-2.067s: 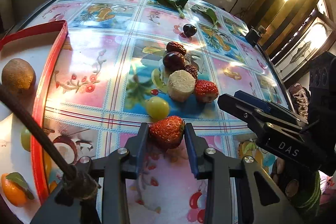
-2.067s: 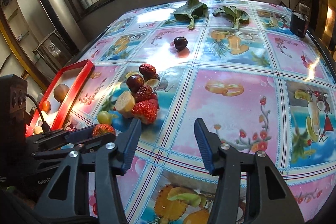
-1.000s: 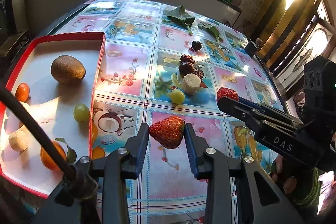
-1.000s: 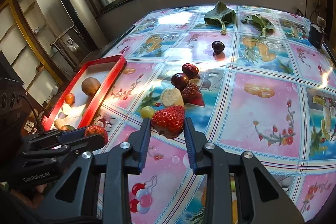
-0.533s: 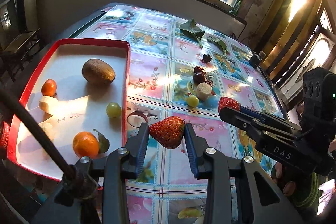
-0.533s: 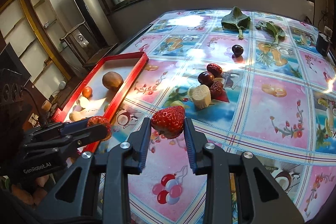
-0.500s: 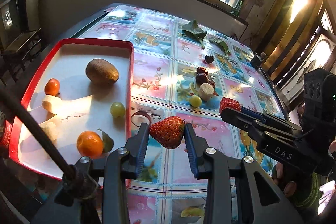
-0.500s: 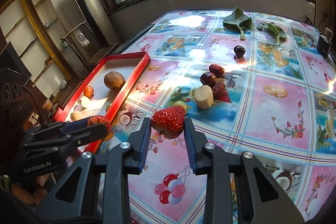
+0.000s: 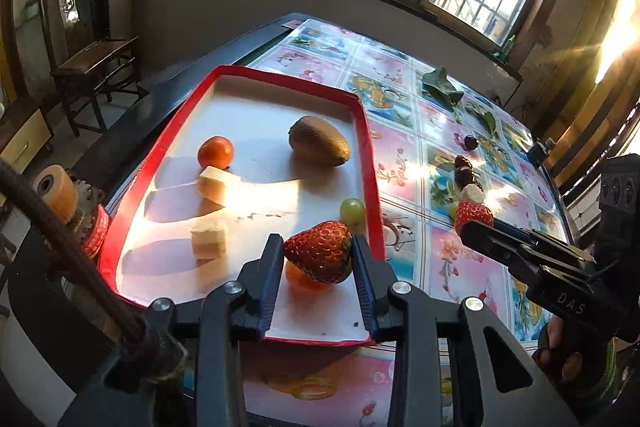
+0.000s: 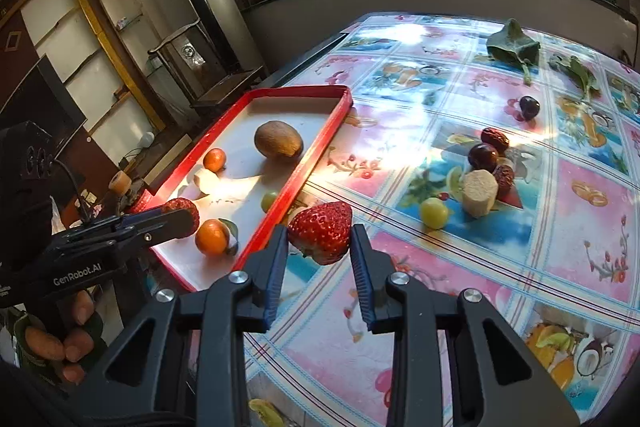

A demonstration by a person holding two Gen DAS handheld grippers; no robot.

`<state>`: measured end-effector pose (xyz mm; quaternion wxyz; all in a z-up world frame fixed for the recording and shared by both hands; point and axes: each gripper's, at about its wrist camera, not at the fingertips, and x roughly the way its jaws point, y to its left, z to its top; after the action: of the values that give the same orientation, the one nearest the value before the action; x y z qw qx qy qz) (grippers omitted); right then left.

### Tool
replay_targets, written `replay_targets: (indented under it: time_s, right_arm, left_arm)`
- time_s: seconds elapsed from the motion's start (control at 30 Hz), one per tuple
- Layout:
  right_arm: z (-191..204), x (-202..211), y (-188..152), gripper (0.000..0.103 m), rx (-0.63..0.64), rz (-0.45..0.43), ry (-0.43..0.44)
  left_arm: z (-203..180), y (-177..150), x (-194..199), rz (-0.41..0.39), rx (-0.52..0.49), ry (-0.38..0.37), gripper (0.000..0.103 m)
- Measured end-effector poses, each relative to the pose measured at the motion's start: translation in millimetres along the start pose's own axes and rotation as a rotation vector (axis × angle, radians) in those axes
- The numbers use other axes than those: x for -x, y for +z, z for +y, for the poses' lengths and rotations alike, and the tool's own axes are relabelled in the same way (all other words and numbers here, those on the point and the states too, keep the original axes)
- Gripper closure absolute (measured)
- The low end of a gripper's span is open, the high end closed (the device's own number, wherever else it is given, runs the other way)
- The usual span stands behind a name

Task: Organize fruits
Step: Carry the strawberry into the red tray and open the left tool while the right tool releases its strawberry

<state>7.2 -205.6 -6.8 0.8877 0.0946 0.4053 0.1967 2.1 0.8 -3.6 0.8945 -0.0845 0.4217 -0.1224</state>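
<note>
So both grippers have a strawberry each right now. The left gripper (image 9: 318, 259) is clamped on a big strawberry (image 9: 319, 257), pinched between its blue pads, and it hangs over the near right part of the red tray (image 9: 370, 163), with an orange fruit peeking out right underneath it. In the right wrist view the right gripper (image 10: 320, 247) is squeezed onto its own strawberry (image 10: 320, 231), held above the flowery tablecloth (image 10: 460, 291) just beside the tray's long red edge, not over the tray itself. Inside the tray there's a brown kiwi (image 9: 319, 146) toward the far side, a small orange fruit (image 9: 215, 151) left of it, two pale banana chunks (image 9: 209, 237) in the sunlit patch, and a green grape (image 9: 352, 211) sitting close against the right rim. Out on the tablecloth, well apart from the tray, there's a little cluster: another green grape (image 10: 433, 213), a banana piece (image 10: 480, 193) standing on end, a few dark red dates (image 10: 494, 139) touching each other, and one dark round fruit (image 10: 529, 107) off alone farther back. Two green leaves (image 10: 514, 47) lie near the far edge by the window. You can see the person's fingers (image 10: 64, 343) wrapped around the left gripper's handle in the right wrist view.
</note>
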Motion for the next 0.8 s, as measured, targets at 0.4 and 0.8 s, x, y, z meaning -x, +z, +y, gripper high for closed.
replay_targets:
  time_s: [0.4,0.8]
  right_arm:
    - [36,-40,19,0.069,0.031,0.034,0.079]
    - [62,-94,41,0.069,0.083,0.109,0.105]
  left_arm:
    - [20,1,-6,0.013,0.030,0.024,0.069]
    - [27,4,-33,0.075,0.020,0.054,0.069]
